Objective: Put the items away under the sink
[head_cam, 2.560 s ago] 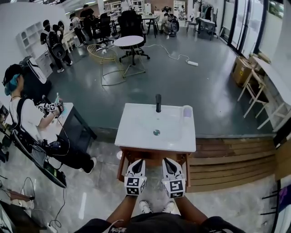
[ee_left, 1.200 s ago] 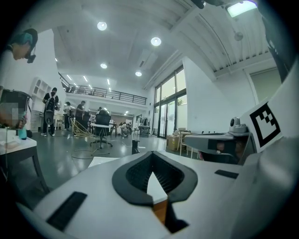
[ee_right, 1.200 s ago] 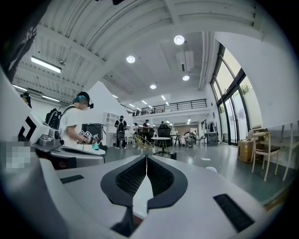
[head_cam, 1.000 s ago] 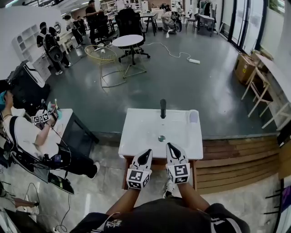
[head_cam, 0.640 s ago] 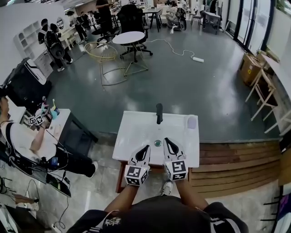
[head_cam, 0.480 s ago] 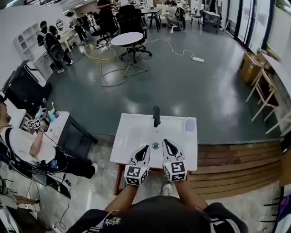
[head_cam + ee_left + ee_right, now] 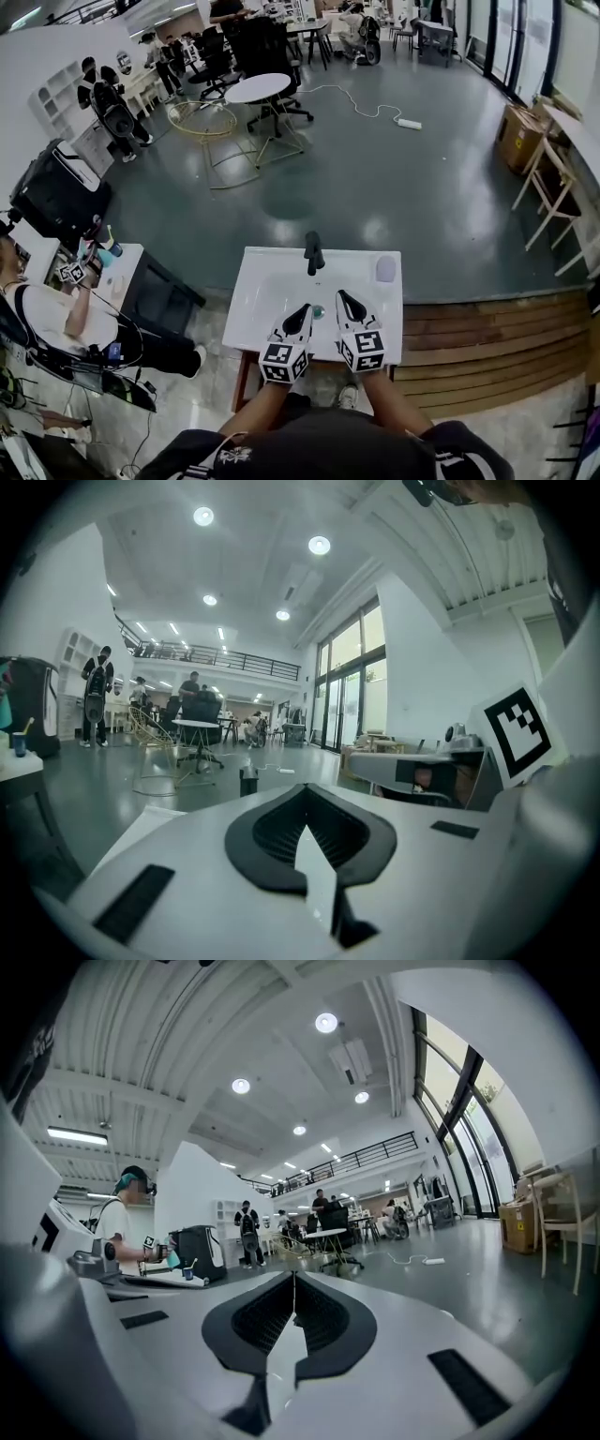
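A white sink (image 7: 272, 281) on a wooden cabinet (image 7: 243, 379) stands right in front of me. At its back edge is a black faucet (image 7: 312, 251), which the left gripper view shows as a black faucet (image 7: 247, 780) beyond the jaws. A pale cup (image 7: 385, 268) sits on the back right corner. My left gripper (image 7: 303, 310) and right gripper (image 7: 342, 296) hover side by side over the sink's front half. Both are shut and hold nothing. The shut jaws fill the left gripper (image 7: 302, 791) view and the right gripper (image 7: 293, 1276) view.
A person sits at a small white table (image 7: 127, 265) to the left. A stepped wooden platform (image 7: 487, 337) runs along the right. Farther off are a round table (image 7: 256, 89), wire chairs (image 7: 202, 117), a black case (image 7: 56, 197) and several people.
Both grippers have moved forward together, from the sink's front edge to over its basin. They stay shut and empty. The sink now lies closer beneath me.
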The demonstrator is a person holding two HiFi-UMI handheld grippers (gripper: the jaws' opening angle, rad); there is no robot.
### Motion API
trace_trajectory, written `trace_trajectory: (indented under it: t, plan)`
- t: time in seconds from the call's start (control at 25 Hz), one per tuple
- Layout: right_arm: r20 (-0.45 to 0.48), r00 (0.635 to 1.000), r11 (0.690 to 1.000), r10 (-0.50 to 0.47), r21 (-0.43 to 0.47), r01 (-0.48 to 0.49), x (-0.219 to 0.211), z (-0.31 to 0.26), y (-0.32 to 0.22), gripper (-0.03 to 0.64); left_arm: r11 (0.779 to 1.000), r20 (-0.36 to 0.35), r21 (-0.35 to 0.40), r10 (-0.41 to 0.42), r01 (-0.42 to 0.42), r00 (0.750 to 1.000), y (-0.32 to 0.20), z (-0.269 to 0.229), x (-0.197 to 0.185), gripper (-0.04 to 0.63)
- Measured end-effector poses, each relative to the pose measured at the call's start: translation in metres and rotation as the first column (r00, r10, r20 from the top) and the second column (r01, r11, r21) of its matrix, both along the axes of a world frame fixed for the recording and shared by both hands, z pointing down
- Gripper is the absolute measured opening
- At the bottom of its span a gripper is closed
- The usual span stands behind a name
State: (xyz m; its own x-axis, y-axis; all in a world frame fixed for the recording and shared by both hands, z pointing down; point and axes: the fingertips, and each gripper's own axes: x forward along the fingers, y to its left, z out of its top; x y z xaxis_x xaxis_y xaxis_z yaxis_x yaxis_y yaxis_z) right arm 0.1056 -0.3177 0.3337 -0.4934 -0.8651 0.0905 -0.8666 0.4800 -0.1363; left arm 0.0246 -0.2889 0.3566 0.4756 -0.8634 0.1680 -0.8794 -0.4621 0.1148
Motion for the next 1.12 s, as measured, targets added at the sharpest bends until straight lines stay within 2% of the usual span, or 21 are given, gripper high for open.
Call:
trace_trajectory:
  t: [0.2,0.48,0.64,0.92,1.12]
  plan:
    - [-0.006,0.999,0.999,0.038,-0.025,-0.038,0.01,0.013,-0.017,0.023,1.0,-0.003,0.001,-0.016,0.016,1.0,-0.022,0.006,0.001,0.006]
    - [-0.057,0.992,0.992,0.112,-0.06,-0.115,0.033,0.032,-0.036,0.023,0.999,0.074,0.034,0.026,-0.028,0.997,-0.056,0.018,0.0,0.008]
    - [-0.08,0.984,0.984,0.16,-0.072,-0.166,0.044,0.037,-0.05,0.023,0.999,0.056,0.007,0.04,-0.04,0.998,-0.072,0.032,-0.004,0.006]
    - [-0.202,0.951,0.963,0.235,-0.087,-0.257,0.056,0.061,-0.075,0.024,0.998,0.036,-0.006,0.062,-0.062,0.997,-0.092,0.038,-0.014,0.008]
    - [-0.239,0.935,0.948,0.262,-0.115,-0.295,0.067,0.081,-0.087,0.025,0.995,0.085,0.016,0.098,-0.1,0.992,-0.103,0.038,-0.013,0.006]
